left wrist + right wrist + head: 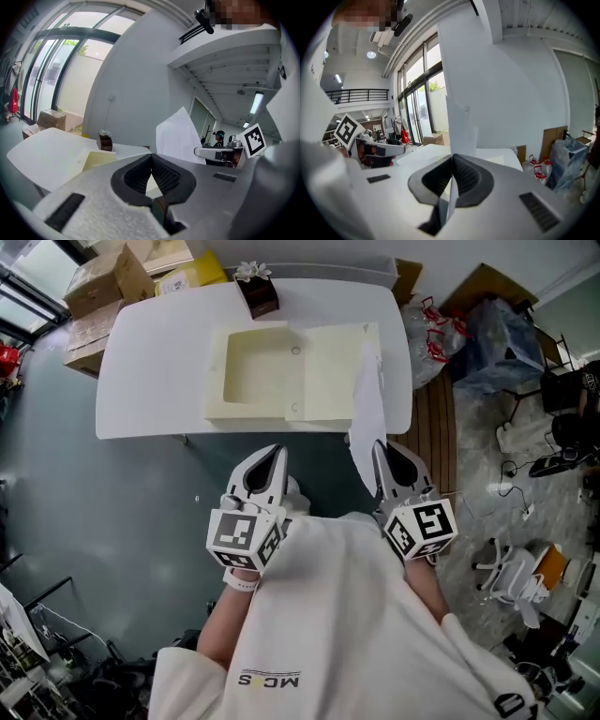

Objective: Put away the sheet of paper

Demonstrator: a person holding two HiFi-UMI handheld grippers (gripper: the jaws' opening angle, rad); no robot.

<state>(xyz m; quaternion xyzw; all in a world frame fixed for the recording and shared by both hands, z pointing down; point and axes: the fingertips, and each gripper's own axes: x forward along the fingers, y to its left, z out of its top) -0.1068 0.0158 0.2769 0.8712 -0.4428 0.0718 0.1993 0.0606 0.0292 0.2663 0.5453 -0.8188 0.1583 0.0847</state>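
Head view, looking steeply down: the right gripper (379,448) is clamped on the near edge of the sheet of paper (367,395). The sheet stands edge-on from the jaws and points toward the white table (150,362). It appears in line with the right edge of the open cream box (217,381) that lies there (tray at left, lid folded out at right). Right gripper view: the sheet runs upright between the closed pads. The left gripper (277,454) has its jaws together on nothing, as the left gripper view confirms.

Step in hand, as judged: carrying the sheet to the box. To do it well, the sheet probably needs to be carried forward over the tray and rolled from upright to flat before lowering. The thin paper may flex or catch on a wall, so release is best left until it lies inside the rim.

Pose: both grippers sit close to the body, side by side, short of the table edge, with noses forward and marker cubes toward the wearer.
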